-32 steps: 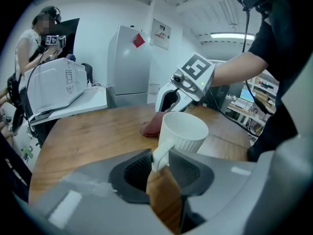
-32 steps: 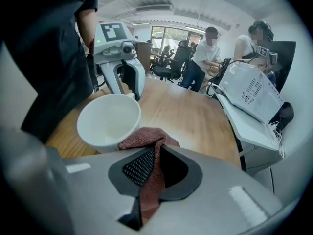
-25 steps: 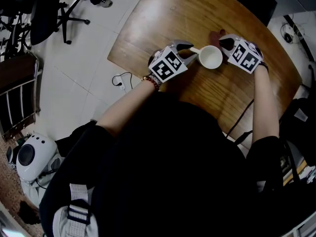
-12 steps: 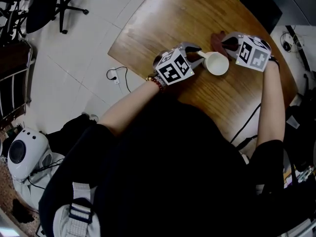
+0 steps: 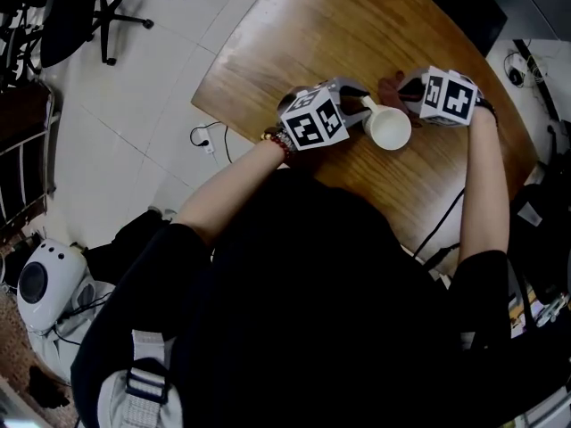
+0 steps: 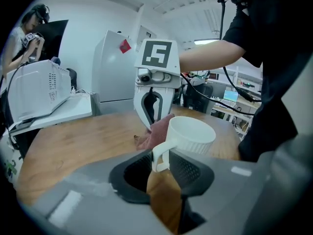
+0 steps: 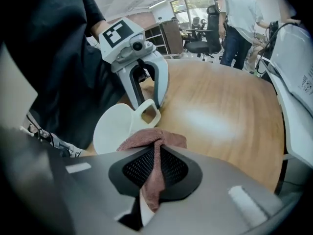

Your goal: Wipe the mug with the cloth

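Note:
A white ribbed mug (image 5: 389,129) hangs over the wooden table (image 5: 303,34), tipped toward the person. My left gripper (image 6: 161,161) is shut on its handle (image 6: 160,154); the mug (image 6: 190,134) rises just beyond the jaws. My right gripper (image 7: 155,168) is shut on a reddish-brown cloth (image 7: 152,146), whose bunched end lies against the mug's side (image 7: 115,127). In the head view the cloth (image 5: 390,88) shows on the far side of the mug, between it and my right gripper (image 5: 409,87). In the left gripper view the cloth (image 6: 155,132) sits behind the mug.
The table's near curved edge (image 5: 268,145) runs just below the grippers. A white printer (image 6: 34,92) stands on a side desk. Office chairs (image 5: 80,16) and a cable (image 5: 210,141) are on the tiled floor at the left. People stand in the background (image 7: 239,18).
Both grippers and the mug shifted slightly right across the table over the second. The right gripper has turned, its marker cube now higher and closer to the mug.

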Available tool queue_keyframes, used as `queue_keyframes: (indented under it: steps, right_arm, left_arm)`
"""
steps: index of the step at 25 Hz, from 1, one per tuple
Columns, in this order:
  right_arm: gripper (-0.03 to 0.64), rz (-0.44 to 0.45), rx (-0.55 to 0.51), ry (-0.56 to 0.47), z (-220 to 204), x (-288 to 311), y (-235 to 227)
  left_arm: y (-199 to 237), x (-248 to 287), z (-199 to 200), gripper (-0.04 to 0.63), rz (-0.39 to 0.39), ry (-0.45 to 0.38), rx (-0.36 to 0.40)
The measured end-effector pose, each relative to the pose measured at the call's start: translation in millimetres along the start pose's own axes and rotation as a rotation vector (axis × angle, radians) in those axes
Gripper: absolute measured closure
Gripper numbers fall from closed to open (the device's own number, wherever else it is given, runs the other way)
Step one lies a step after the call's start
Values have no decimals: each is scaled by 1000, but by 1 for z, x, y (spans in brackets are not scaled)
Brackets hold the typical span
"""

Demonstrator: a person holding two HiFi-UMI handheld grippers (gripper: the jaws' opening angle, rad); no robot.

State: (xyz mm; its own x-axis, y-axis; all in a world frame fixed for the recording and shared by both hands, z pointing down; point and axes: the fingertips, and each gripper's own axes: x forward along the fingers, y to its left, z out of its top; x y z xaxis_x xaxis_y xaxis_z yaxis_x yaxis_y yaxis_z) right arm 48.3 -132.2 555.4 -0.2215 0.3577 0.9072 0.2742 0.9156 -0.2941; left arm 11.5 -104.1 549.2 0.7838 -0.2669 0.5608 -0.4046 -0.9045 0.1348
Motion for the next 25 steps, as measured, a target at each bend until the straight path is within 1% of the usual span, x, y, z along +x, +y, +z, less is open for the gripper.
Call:
queue_keyframes:
  steps: [3,4,7,9,12,15,18,20,22,25]
  right_arm:
    - [586,14,28,-15,-9,9,9]
    - [586,15,37,-22,-11,13,12]
    - [586,2,70,-62,-13,22,18]
    - [586,-14,94,-96,-13,27,21]
    - [586,-50,112,-131,-13,33,22]
    - [586,-92,95,-146,-13,34,20]
    - [586,-107,98,-193,-8,12,19]
    - [586,-97,111,-239,1,-7,21]
    - [586,-83,106,-233,7,-16,25]
    - [586,-88,93,-202,10,-3,23]
  left_arm:
    - [3,5,3,502,11,13,-9]
    - [5,7,3,520,17,18,-13]
    - [10,13,4,557,26,25,-26]
    - [11,17,5,567,21,27,-28]
    - [10,22,7,569,9,37,-13]
    - [11,23,6,568,-1,39,-15]
    - [11,24,6,568,-4,42,-17]
    - [11,24,7,569,-4,45,-13]
    - [12,25,7,569,-1,48,-9]
    - [12,26,6,569,2,56,-3]
